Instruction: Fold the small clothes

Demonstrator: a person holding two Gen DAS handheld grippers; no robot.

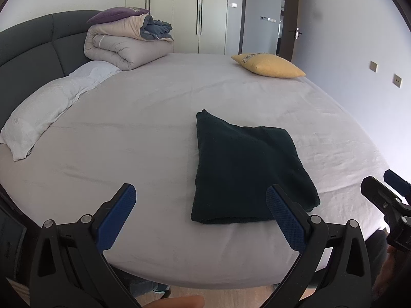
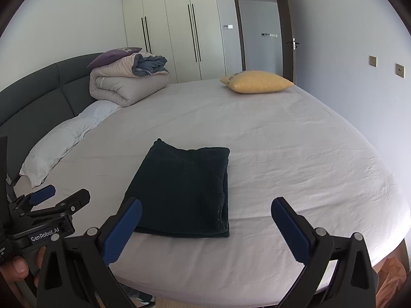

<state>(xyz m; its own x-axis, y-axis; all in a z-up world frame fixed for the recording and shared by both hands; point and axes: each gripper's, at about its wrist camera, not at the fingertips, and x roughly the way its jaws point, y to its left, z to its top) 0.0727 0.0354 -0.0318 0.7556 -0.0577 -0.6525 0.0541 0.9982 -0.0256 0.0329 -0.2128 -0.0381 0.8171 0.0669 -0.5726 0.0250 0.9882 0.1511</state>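
Note:
A dark green, almost black garment (image 1: 246, 172) lies folded into a thick rectangle on the grey bed sheet (image 1: 143, 133), near the bed's front edge. My left gripper (image 1: 200, 195) hovers open just before it, its right blue pad overlapping the cloth's near corner in view. In the right wrist view the same folded garment (image 2: 185, 192) sits ahead and to the left, and my right gripper (image 2: 206, 208) is open with nothing between its fingers. The left gripper (image 2: 59, 196) shows at the left edge of that view, held by a hand.
A yellow cushion (image 1: 268, 65) rests at the far right of the bed. A rolled duvet (image 1: 125, 45) topped by a purple pillow sits by the dark headboard, with a white pillow (image 1: 46, 113) along the left. Wardrobe doors and an open doorway stand behind.

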